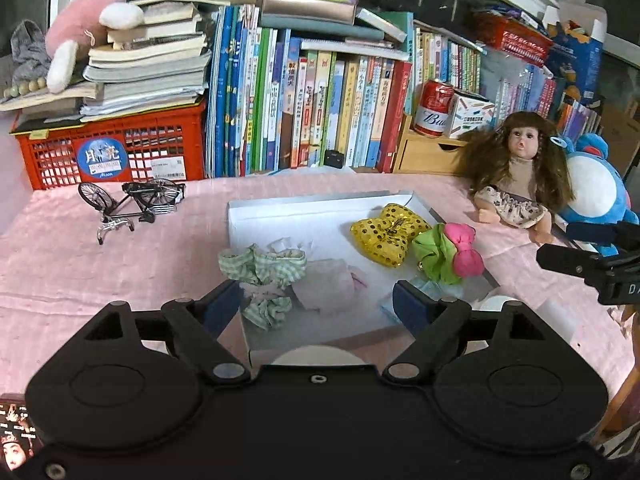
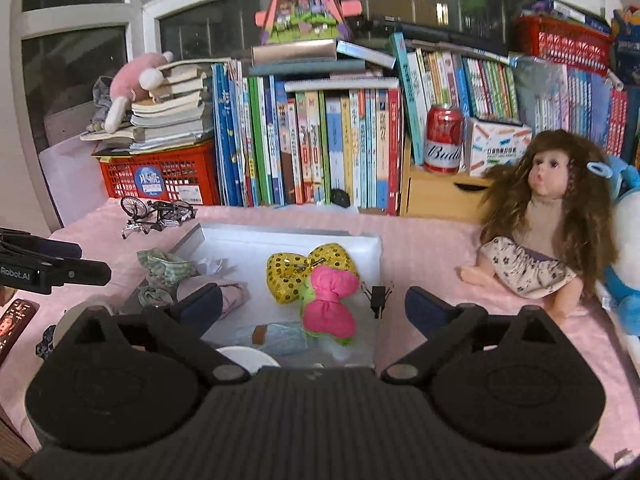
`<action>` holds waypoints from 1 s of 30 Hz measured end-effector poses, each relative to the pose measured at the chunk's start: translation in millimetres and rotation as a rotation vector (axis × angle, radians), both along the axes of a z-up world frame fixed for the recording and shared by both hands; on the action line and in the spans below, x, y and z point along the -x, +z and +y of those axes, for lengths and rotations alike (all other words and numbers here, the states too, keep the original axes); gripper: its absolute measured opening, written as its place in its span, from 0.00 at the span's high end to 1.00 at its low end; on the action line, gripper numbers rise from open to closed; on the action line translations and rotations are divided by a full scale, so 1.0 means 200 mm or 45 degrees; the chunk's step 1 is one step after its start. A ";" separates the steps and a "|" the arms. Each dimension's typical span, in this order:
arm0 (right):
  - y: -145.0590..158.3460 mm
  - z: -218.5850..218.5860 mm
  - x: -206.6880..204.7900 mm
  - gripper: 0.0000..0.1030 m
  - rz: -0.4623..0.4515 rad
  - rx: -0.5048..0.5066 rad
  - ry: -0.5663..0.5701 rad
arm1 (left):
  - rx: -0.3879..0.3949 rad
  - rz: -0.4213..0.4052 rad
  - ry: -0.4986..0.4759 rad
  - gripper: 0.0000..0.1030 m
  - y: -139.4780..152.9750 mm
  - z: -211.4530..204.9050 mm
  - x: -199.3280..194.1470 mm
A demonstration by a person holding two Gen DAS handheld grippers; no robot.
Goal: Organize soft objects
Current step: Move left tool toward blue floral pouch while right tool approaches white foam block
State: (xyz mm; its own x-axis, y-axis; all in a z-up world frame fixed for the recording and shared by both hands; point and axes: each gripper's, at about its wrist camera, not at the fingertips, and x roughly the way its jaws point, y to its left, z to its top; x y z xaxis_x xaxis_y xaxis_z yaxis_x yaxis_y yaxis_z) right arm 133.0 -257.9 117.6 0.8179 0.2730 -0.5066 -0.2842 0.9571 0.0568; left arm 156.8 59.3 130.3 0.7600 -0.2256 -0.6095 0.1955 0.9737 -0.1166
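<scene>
The white shallow box (image 1: 320, 208) sits in the middle of the pink tablecloth (image 1: 80, 272), and it appears to serve as the collecting tray, since most of the soft pieces already lie in or on it. The yellow sequinned bow (image 1: 386, 236) lies flat on the box floor toward its far right side, and the pink bow on green fabric (image 1: 450, 254) rests just beside it, at the right wall. The green checked scrunchie (image 1: 262, 270) drapes over the box's left wall, half in and half out, so it probably needs tucking in. A pale pink cloth (image 1: 326, 286) lies crumpled between them. The left gripper (image 1: 316, 304) stands above the near end of the box with its jaws wide apart and nothing between them; the right gripper (image 2: 314, 306) likewise gapes fully open and empty over the near side. Both look free to pick a next piece. The doll (image 2: 540, 232) sits well apart, against the books.
</scene>
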 end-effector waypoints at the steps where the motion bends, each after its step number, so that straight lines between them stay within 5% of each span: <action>1: 0.00 -0.01 0.02 0.00 -0.016 0.005 0.002 | -0.001 -0.008 0.005 0.19 0.00 0.00 0.03; 10: -0.06 -0.10 0.21 0.00 -0.165 0.055 0.014 | 0.006 -0.029 0.055 0.18 -0.06 0.09 0.20; 23: -0.19 -0.25 0.33 0.00 -0.213 0.003 -0.097 | 0.006 -0.067 0.165 0.15 -0.19 0.19 0.40; 30: -0.28 -0.25 0.34 0.00 -0.215 0.007 -0.188 | -0.042 -0.170 0.238 0.12 -0.30 0.21 0.51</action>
